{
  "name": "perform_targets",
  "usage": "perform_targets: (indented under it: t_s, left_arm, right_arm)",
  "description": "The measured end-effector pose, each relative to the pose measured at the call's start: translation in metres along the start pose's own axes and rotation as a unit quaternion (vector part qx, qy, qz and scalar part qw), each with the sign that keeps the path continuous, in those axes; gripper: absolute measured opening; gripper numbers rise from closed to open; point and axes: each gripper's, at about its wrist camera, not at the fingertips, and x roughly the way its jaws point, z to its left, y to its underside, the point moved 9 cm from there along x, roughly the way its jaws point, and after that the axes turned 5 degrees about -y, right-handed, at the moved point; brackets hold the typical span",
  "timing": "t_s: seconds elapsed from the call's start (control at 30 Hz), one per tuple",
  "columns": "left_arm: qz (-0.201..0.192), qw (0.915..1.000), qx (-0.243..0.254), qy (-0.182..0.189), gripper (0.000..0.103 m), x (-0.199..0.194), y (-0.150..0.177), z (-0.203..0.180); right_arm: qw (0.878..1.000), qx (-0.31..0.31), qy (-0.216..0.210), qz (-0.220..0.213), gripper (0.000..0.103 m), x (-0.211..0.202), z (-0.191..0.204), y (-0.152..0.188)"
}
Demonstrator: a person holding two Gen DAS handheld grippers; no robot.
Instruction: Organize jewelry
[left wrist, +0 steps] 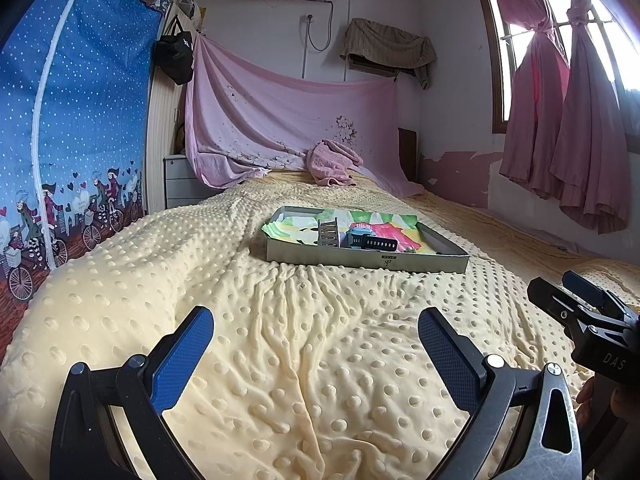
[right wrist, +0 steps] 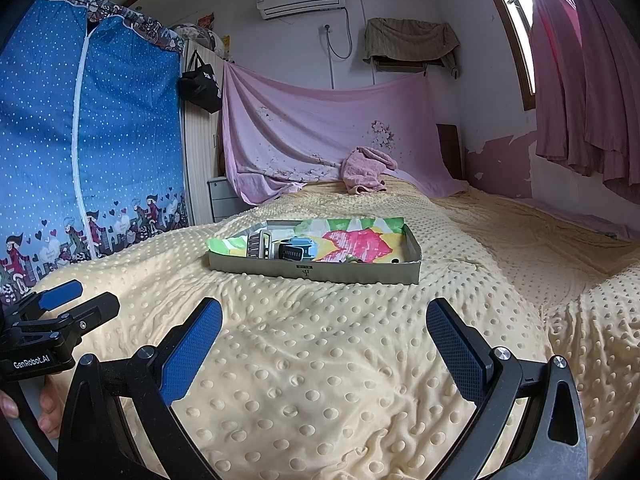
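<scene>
A shallow grey box tray [left wrist: 360, 261] [right wrist: 312, 271] lies on the yellow dotted blanket, lined with colourful paper. In it I see a blue watch with a dark strap [left wrist: 370, 242] [right wrist: 296, 253], a small slatted stand [left wrist: 329, 233] [right wrist: 258, 245] and small items at the front right [left wrist: 408, 249] [right wrist: 356, 259], too small to identify. My left gripper [left wrist: 316, 328] is open and empty above the blanket, short of the tray. My right gripper [right wrist: 324, 324] is open and empty, also short of the tray. Each gripper shows at the edge of the other's view [left wrist: 568, 296] [right wrist: 80, 296].
The bed's yellow blanket [left wrist: 304, 360] [right wrist: 320, 380] fills the foreground. A pink towel [left wrist: 332, 162] [right wrist: 366, 170] lies at the bed's far end under a hanging pink sheet. A blue fabric wardrobe [left wrist: 80, 120] stands left. Pink curtains [left wrist: 560, 128] hang right.
</scene>
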Motion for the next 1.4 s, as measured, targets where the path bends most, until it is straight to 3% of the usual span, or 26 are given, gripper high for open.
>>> perform_targets:
  t_s: [1.4]
  left_arm:
    - [0.001,0.9999,0.002,-0.013,0.103,-0.0009,0.0011,0.0013]
  right_arm:
    - [1.000,0.000,0.000,0.001,0.100,0.0000,0.0007,-0.0003]
